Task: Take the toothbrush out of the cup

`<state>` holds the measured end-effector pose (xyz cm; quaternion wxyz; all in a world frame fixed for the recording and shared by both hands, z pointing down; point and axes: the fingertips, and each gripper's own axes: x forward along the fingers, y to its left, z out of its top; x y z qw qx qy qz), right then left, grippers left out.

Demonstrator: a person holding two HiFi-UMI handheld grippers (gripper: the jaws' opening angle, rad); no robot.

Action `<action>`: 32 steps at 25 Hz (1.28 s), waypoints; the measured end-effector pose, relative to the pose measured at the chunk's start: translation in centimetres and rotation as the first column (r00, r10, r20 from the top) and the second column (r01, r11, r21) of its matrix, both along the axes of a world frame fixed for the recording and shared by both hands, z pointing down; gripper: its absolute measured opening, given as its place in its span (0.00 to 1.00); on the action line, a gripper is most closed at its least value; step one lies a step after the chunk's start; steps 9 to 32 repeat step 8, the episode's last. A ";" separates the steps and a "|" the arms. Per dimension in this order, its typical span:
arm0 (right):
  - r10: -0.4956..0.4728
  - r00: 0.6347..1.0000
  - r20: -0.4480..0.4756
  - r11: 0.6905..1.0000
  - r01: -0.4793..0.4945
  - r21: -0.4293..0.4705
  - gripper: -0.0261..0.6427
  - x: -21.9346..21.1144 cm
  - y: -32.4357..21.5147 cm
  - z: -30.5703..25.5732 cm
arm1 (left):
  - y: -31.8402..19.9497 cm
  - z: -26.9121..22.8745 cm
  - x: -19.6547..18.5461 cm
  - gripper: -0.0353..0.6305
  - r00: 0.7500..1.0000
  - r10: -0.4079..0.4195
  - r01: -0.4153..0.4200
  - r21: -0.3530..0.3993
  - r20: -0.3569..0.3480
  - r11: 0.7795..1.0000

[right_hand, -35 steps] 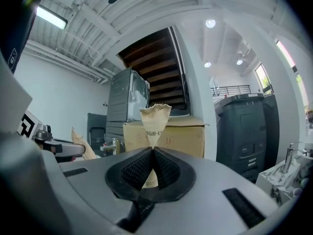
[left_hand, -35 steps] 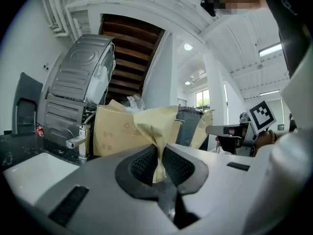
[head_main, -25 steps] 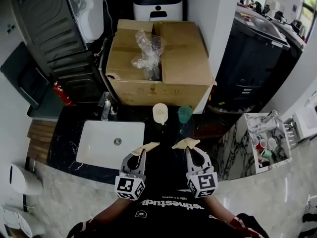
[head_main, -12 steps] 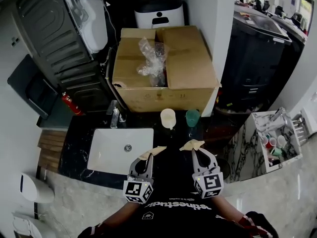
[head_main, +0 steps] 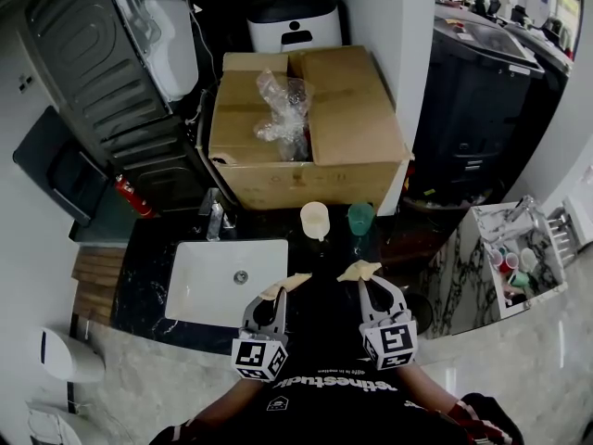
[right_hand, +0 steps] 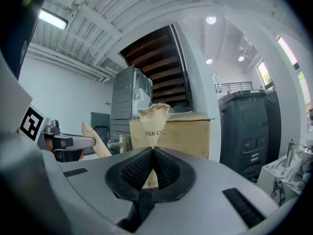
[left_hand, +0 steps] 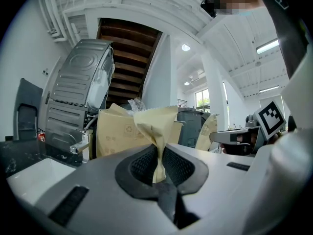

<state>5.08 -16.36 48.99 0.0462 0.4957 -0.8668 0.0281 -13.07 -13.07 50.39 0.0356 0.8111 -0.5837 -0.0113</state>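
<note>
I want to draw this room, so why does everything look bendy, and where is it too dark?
Head view: the wide lens bows the cardboard box edges, and the black countertop is murky. Left gripper view: black rounded corners, a glaring ceiling lamp. Right gripper view: same black rim, staircase in shadow.

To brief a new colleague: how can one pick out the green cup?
Find the big cardboard box beyond the white sink. On the dark counter before its front stand two cups side by side. The green cup is the right one; the cream cup beside it is nearer the sink.
</note>
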 end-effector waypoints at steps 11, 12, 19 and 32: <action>0.015 1.000 -0.015 1.000 -0.015 -0.004 0.09 -0.4 -0.1 0.5 | -0.1 0.1 -0.7 0.11 1.000 -0.011 0.011 -0.005 -0.018 1.000; 0.015 1.000 -0.015 1.000 -0.015 -0.004 0.09 -0.4 -0.1 0.5 | -0.1 0.1 -0.7 0.11 1.000 -0.011 0.011 -0.005 -0.018 1.000; 0.015 1.000 -0.015 1.000 -0.015 -0.004 0.09 -0.4 -0.1 0.5 | -0.1 0.1 -0.7 0.11 1.000 -0.011 0.011 -0.005 -0.018 1.000; 0.015 1.000 -0.015 1.000 -0.015 -0.004 0.09 -0.4 -0.1 0.5 | -0.1 0.1 -0.7 0.11 1.000 -0.011 0.011 -0.005 -0.018 1.000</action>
